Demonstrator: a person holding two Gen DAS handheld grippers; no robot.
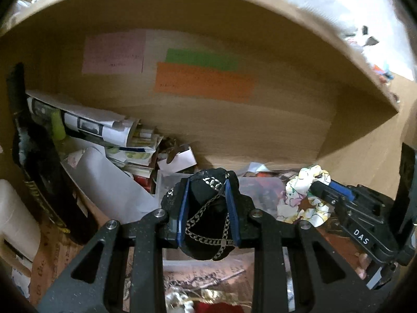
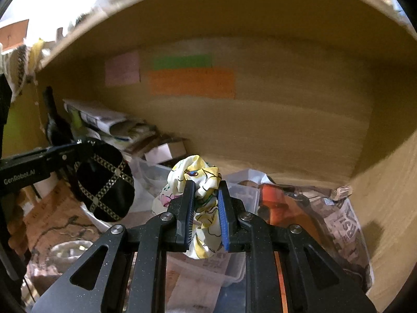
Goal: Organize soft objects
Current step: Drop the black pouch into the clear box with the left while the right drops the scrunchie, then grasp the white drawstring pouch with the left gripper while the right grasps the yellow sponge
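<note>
My left gripper (image 1: 207, 182) is shut on a black soft pouch with a silver chain pattern (image 1: 206, 216) and holds it above the clutter inside a wooden shelf bay. The pouch also shows at the left of the right wrist view (image 2: 104, 182). My right gripper (image 2: 206, 185) is shut on a crumpled white and yellow floral cloth (image 2: 202, 208), held in the air over a clear plastic bin (image 2: 234, 274). The cloth and the right gripper also show at the right of the left wrist view (image 1: 305, 195), close beside the pouch.
The wooden back wall (image 1: 234, 120) carries pink, green and orange notes (image 1: 203, 80). Rolled papers and boxes (image 1: 104, 127) pile at the left. A dark bottle (image 1: 44, 177) stands far left. A newspaper-wrapped bundle (image 2: 338, 224) lies at the right, by the side wall.
</note>
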